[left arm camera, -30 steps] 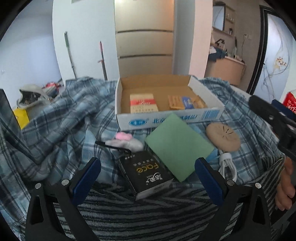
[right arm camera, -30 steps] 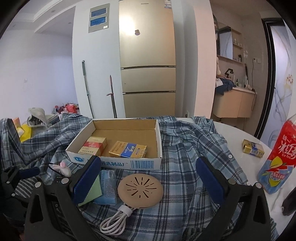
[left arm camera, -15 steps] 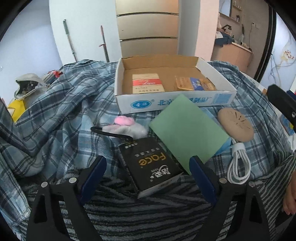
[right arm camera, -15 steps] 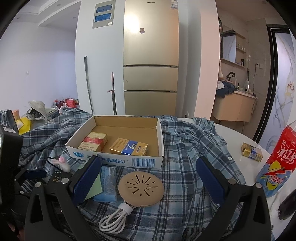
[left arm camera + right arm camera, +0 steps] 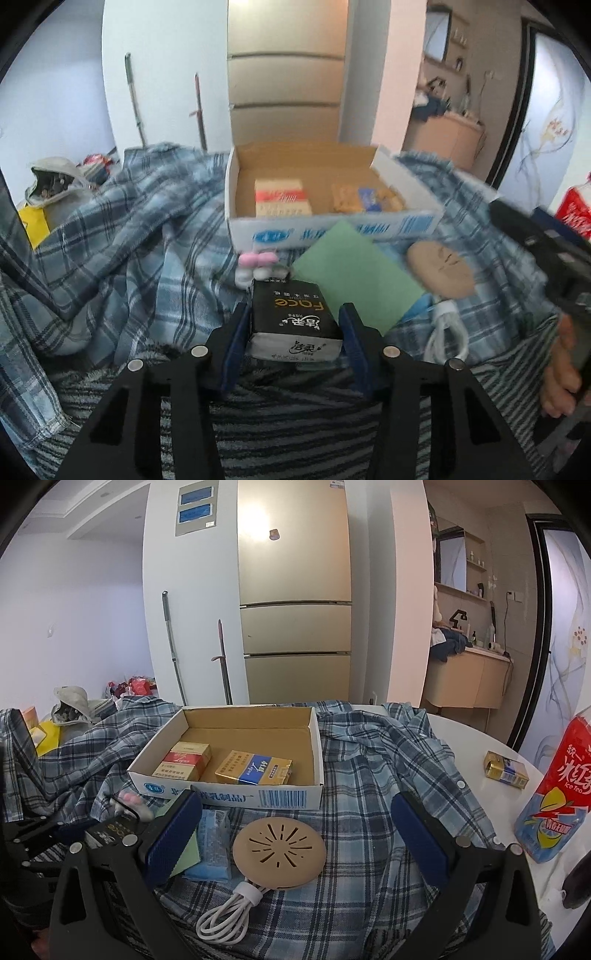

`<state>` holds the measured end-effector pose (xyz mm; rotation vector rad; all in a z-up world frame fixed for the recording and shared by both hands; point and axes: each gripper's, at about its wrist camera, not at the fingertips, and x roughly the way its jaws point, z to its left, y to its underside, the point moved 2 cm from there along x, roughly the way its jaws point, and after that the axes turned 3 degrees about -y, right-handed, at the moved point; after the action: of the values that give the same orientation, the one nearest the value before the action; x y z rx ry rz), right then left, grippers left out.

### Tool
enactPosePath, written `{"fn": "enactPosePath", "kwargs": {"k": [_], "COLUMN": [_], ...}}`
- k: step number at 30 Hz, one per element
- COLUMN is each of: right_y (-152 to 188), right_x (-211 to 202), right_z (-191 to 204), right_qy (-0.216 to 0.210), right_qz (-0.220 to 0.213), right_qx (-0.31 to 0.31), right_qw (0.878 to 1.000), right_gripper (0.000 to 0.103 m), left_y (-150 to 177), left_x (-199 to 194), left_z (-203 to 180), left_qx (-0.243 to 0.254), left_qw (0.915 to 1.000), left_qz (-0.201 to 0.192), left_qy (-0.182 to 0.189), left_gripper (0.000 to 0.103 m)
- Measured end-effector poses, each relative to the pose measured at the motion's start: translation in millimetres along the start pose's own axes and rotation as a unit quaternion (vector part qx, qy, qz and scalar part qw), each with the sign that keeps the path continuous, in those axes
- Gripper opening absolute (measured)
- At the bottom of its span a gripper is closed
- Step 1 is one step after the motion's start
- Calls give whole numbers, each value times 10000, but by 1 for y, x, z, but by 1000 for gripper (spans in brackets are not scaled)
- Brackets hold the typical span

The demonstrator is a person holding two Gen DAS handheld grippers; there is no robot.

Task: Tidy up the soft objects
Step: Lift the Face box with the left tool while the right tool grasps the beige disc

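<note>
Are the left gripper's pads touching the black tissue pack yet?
Touching. The left wrist view shows the left gripper closing, both pads flush against the black tissue pack.

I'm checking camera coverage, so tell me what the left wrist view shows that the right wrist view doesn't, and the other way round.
Only the left wrist view shows the left gripper closing around the black tissue pack and the whole green pad. Only the right wrist view shows the iced tea bottle, the small gold pack on the bare table, and the open right gripper. Both show the cardboard box, the tan disc and the white cable.
</note>
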<state>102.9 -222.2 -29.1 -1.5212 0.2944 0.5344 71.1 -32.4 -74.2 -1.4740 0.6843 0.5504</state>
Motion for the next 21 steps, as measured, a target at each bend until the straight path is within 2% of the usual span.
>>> {"fn": "enactPosePath", "kwargs": {"k": [2, 5, 9, 11, 14, 17, 21], "right_y": [0, 0, 1, 2, 2, 4, 9], "right_x": [2, 4, 6, 8, 11, 18, 32], "right_z": [-3, -8, -12, -12, -12, -9, -3], "right_qy": [-14, -38, -58, -67, -97, -266, -443], "right_qz": [37, 100, 159, 198, 273, 445, 800], "right_qx": [67, 193, 298, 316, 319, 289, 181], "right_qw": [10000, 9998, 9994, 9993, 9991, 9982, 9956], "right_gripper": [102, 102, 102, 102, 102, 95, 89], "left_y": [-1, -2, -2, -3, -4, -3, -5], "left_x": [-7, -11, -17, -26, -44, -58, -62], "left_z": [-1, -4, -5, -6, -9, -4, 3], "left_qx": [24, 97, 85, 98, 108, -24, -190], "left_qw": [9998, 9996, 9976, 9956, 9906, 9844, 9816], "left_qz": [-185, -244, -346, -586, -1210, -1652, -1829], "left_qy": [49, 105, 601, 731, 622, 608, 521], "left_gripper": [51, 51, 50, 50, 50, 50, 50]}}
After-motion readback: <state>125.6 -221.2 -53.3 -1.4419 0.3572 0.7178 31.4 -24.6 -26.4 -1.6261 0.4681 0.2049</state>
